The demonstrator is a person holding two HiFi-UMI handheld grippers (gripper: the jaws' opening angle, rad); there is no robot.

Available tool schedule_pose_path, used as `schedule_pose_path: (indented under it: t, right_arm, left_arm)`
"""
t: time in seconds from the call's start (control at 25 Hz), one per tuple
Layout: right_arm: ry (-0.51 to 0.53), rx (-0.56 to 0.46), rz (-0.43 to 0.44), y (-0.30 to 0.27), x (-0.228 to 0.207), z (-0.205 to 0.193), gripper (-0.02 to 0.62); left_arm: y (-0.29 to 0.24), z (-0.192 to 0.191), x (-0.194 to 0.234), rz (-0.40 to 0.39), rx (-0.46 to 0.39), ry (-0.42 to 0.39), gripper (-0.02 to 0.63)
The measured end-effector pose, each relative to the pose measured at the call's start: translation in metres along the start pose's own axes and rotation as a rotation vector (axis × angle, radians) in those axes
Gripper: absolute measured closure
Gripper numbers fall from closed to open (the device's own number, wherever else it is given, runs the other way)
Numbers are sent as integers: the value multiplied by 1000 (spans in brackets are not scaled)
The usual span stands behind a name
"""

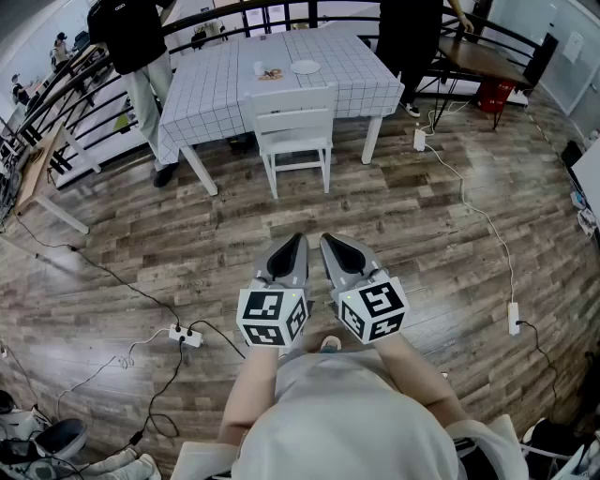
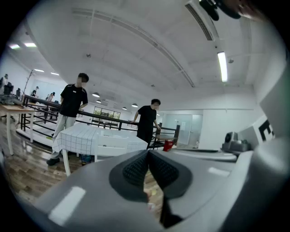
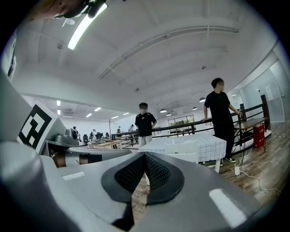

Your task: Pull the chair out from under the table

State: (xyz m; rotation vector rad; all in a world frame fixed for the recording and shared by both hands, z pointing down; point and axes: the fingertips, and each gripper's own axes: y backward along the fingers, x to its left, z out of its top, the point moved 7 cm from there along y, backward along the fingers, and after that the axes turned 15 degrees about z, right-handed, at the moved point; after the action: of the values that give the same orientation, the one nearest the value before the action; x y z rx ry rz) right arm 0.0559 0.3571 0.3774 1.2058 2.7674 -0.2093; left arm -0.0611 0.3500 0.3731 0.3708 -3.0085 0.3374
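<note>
**Two grippers shut, one white chair [image 1: 296, 131] at the table**

Two grippers are held out side by side, close in front of the person holding them, low over the wooden floor [image 1: 187, 253]; the left gripper [image 1: 294, 244] has its jaws pressed together with nothing between them; the right gripper [image 1: 332, 246] is just beside it, and its jaws are also pressed together and hold nothing. Off to the left on the floor lies a white power strip [image 1: 185, 335] with black cords. Farther on, well apart from both grippers, stands the chair; it is pushed up against the near side of the table [image 1: 211, 89], which has a checked cloth; on the cloth sit a white plate [image 1: 305, 67] and a small cup [image 1: 258, 68]. At the far left corner of the table stands a person in black [image 1: 131, 37]; another person in black [image 1: 412, 37] stands at the far right, by a dark railing [image 1: 202, 21].
</note>
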Motion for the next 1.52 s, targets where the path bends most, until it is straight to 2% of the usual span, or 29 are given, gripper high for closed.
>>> schedule_pose_path:
  t: [0.48, 0.72, 1.0, 1.52]
  right_arm:
    - [29, 2, -1, -5, -1, 2, 600]
    - [6, -14, 32, -6, -3, 5, 598]
    - [-9, 20, 18, -2, -12, 0, 598]
    - [-41, 37, 49, -18, -32, -1, 598]
  left_arm:
    - [-6, 3, 10, 10, -4, 18, 596]
    - [-11, 4, 8, 15, -3, 14, 597]
    - [-14, 3, 3, 34, 4, 16, 596]
    - [-33, 2, 7, 68, 16, 30, 595]
